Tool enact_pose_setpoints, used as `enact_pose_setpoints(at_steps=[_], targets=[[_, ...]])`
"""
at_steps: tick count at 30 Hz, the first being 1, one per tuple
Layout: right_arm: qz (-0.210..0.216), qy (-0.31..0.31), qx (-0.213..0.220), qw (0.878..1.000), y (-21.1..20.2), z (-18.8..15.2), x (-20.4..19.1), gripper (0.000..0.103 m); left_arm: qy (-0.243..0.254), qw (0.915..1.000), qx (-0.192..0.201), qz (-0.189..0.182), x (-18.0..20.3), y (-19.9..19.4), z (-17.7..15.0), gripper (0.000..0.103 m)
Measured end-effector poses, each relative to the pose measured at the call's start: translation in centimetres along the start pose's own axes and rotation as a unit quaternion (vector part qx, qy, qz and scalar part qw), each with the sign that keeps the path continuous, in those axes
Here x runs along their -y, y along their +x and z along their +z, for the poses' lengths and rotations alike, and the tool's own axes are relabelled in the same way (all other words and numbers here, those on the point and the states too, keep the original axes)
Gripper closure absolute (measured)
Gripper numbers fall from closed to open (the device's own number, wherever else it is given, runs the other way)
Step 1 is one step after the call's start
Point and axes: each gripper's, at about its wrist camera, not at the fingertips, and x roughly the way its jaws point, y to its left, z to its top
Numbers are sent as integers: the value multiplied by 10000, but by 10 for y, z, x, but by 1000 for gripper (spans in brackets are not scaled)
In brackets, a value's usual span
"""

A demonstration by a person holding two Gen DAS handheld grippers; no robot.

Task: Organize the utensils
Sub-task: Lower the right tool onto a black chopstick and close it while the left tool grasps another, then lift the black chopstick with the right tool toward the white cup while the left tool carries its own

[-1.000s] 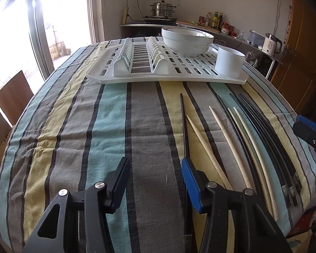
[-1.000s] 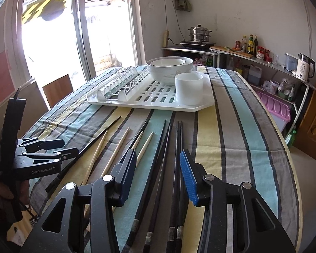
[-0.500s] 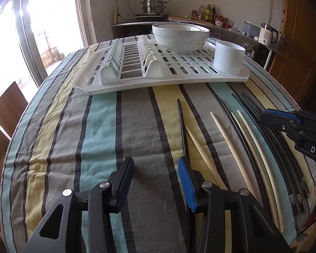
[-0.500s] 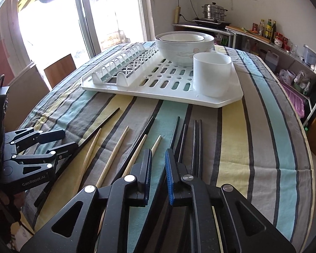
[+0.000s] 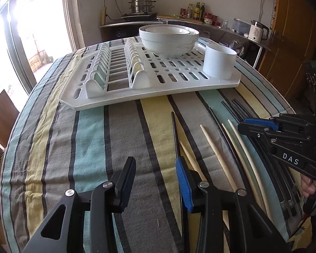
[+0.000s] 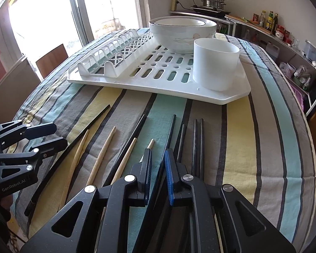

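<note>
Several black chopsticks (image 6: pixel 198 141) and pale wooden chopsticks (image 6: pixel 101 156) lie side by side on the striped tablecloth (image 6: pixel 263 147), in front of a white drying rack (image 6: pixel 158 84). A white utensil cup (image 6: pixel 216 63) stands on the rack's near right corner. My right gripper (image 6: pixel 158 160) is low over the chopsticks, its jaws closed on one black chopstick (image 6: pixel 170 130). It also shows in the left wrist view (image 5: pixel 242 125). My left gripper (image 5: pixel 155 168) is open and empty above the cloth, beside a black chopstick (image 5: pixel 174 130).
Two stacked white bowls (image 6: pixel 182 31) sit at the back of the rack. Plate slots (image 5: pixel 115 67) fill its left half. The round table's edge drops off at right, toward a counter with bottles (image 6: pixel 269 21) and a kettle (image 5: pixel 259 31).
My right gripper has lowered onto the chopsticks and its jaws have closed from wide open onto one black chopstick. The left gripper has moved slightly forward and stayed open.
</note>
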Motion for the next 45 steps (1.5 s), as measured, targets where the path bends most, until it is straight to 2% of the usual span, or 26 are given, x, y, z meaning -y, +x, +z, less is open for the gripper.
enact_pose_setpoints(at_steps=[3, 9, 16, 22, 24, 26, 30, 35, 45], targets=[[-3, 14, -42, 10000, 3, 0, 0, 90, 148, 9997, 28, -182, 8, 4, 13, 63], [38, 54, -67, 10000, 4, 2, 2, 90, 279, 9987, -394, -154, 12, 34, 26, 63], [70, 80, -131, 9999, 8, 7, 3, 92, 477, 9980, -413, -32, 19, 43, 35, 66], [43, -27, -257, 9997, 12, 14, 3, 92, 583, 9977, -351, -2, 23, 45, 36, 78], [1, -52, -266, 9996, 13, 15, 3, 96, 596, 9977, -329, 27, 24, 44, 36, 91], [45, -26, -255, 9997, 14, 16, 4, 97, 588, 9977, -318, 71, 25, 45, 37, 98], [119, 15, -220, 9997, 12, 15, 5, 97, 517, 9982, -316, -13, 22, 45, 38, 98], [232, 48, 1, 9997, -3, 16, 4, 97, 396, 9988, -248, -155, 17, 36, 37, 99], [439, 108, 739, 9962, -55, 27, 3, 98, 292, 9985, 362, -285, 8, -21, 51, 99]])
